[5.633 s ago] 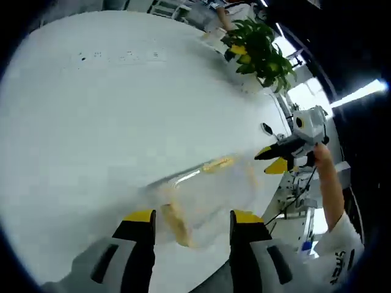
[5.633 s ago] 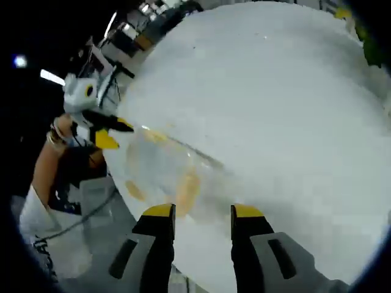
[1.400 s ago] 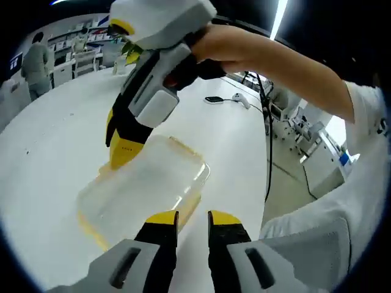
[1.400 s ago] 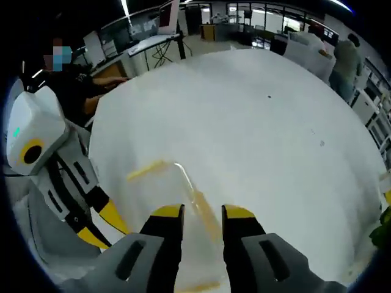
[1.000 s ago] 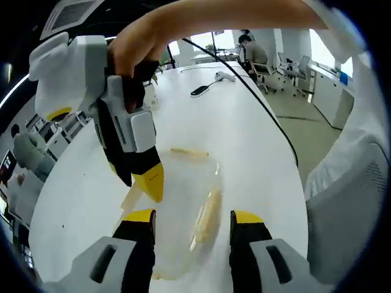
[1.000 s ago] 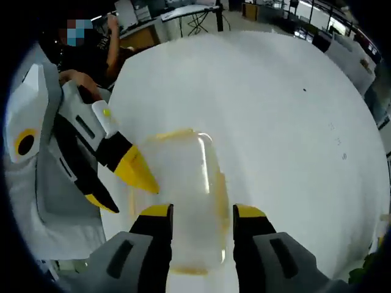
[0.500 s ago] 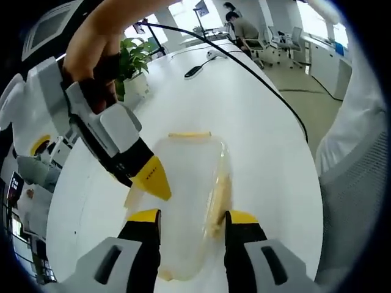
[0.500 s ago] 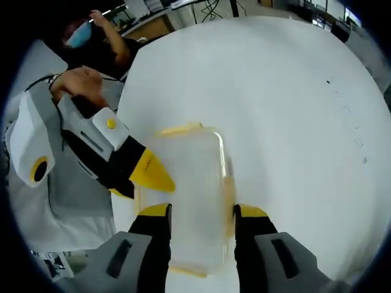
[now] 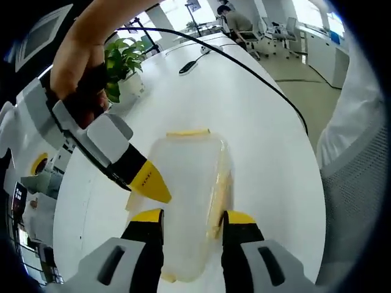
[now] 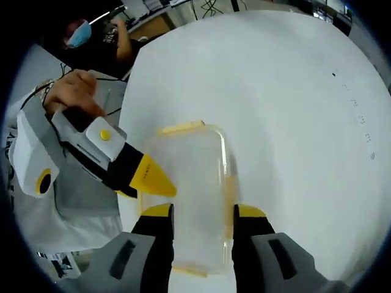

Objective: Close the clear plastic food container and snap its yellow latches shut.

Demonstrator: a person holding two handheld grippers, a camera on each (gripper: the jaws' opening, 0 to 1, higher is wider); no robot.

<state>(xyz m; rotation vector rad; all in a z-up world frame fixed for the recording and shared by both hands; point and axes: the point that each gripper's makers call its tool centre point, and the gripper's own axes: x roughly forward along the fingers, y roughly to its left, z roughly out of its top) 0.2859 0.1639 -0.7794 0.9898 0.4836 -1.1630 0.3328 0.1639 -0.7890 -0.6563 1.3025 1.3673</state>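
— Where does the job stand? The clear food container (image 9: 186, 201) sits on the white desk (image 9: 256, 122) with its lid (image 10: 192, 183) apparently down, both pairs of tongs working over it from opposite sides

— And the yellow latches? One latch (image 9: 187, 132) at the far end in the left gripper view looks flat against the box; another latch (image 9: 219, 196) along the right edge cannot be judged as snapped or loose. In the right gripper view a far latch (image 10: 180, 127) also lies level. Which remain unfastened is unclear, so pressing the latches home appears to be what is left

— The tongs themselves? The left tongs (image 9: 186, 217) stand parted, jaws straddling the near part of the container, gripping nothing. The right tongs (image 10: 198, 212) are likewise parted over the box, closed on nothing; in the left gripper view their yellow tips meet the lid's left edge
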